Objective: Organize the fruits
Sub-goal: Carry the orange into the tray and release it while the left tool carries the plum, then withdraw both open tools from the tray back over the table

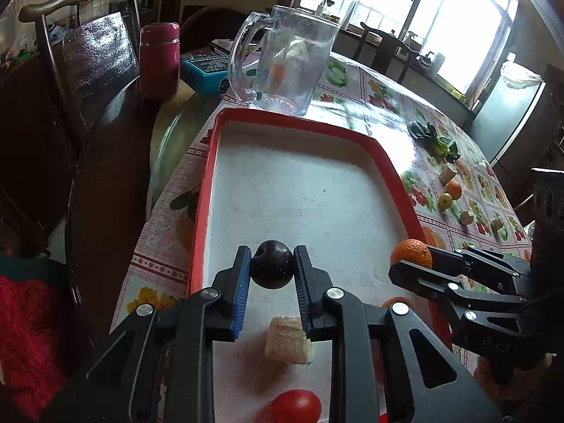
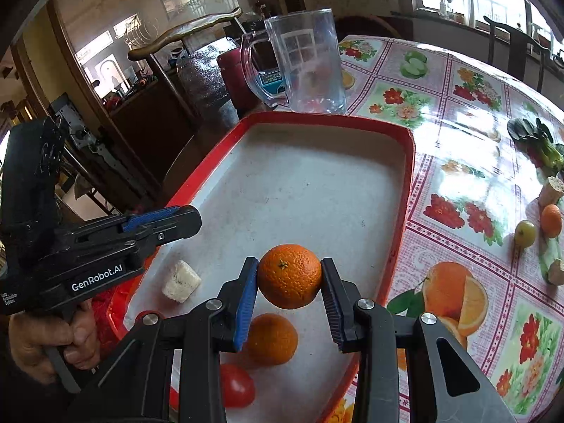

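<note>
Sunlight from the far windows shines on a flowered tablecloth [image 2: 458,112], where a red-rimmed tray [image 1: 208,190] with a pale floor lies near the left edge of the table.

The left gripper [image 1: 272,264] pinches a dark round fruit [image 1: 272,264] between its pads, above the near part of the tray. The right gripper [image 2: 289,276] pinches an orange [image 2: 289,276] in the same way, over the near right part of the tray, just above a second orange [image 2: 272,338] that already lies there.

I think the risks are these. Both fruits are round and are held only at two small spots, so a tilt or a quick move may let one slip. If it is released from high, it may roll on the flat floor of the tray and knock the tomato [image 2: 237,386] or the pale cut piece [image 2: 181,281]. The two grippers are also near each other and could collide.

A glass pitcher [image 2: 303,60] stands just beyond the far rim. More fruits [image 2: 551,221] wait far right on the cloth.
</note>
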A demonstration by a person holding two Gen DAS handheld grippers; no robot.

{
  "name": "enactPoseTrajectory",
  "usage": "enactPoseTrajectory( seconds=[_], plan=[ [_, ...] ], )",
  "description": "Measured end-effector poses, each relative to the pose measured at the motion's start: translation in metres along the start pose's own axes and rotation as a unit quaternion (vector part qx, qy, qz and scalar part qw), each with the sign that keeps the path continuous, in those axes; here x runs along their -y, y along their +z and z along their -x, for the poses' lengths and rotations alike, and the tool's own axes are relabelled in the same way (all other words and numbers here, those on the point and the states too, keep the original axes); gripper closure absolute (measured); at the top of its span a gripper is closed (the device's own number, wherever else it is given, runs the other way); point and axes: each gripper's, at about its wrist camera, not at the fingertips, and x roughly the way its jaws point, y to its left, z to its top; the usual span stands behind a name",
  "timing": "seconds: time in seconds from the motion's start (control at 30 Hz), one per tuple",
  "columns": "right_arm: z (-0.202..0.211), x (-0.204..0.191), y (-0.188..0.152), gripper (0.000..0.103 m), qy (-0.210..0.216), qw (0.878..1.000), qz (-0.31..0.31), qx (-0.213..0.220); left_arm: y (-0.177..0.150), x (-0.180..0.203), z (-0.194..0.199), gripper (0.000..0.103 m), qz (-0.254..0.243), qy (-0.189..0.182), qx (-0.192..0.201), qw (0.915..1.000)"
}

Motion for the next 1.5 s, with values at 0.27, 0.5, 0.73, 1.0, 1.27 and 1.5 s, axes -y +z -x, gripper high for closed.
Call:
enactPoseTrajectory(
  seconds=[0.27,0.5,0.73,1.0,1.27,1.5],
  plan=[
    [-0.023,0.000,-0.004,0.065,0.000,0.999,0.008,-0.033,-0.004,-0.005,-0.019,0.081,0.010,0.012,-0.038,0.9992],
    [0.000,0.003,-0.007,0.057,0.007,1.000,0.003,-0.011,-0.005,-0.002,-0.009,0.061,0.010,0.021,-0.024,0.9994],
    [0.039,0.017,-0.025,0.057,0.009,1.000,-0.019,0.017,-0.009,0.005,0.009,0.061,0.014,0.021,-0.003,0.9997],
    [0.080,0.056,-0.062,0.051,-0.014,0.997,-0.071,0.035,-0.014,0.034,0.019,0.061,0.005,-0.007,0.005,1.0000],
    [0.110,0.104,-0.093,0.051,-0.048,0.990,-0.121,0.049,-0.018,0.088,0.016,0.061,-0.039,-0.042,-0.002,0.9984],
    [0.131,0.138,-0.112,0.051,-0.067,0.984,-0.150,0.061,-0.018,0.125,0.010,0.054,-0.064,-0.063,-0.006,0.9960]
  ],
)
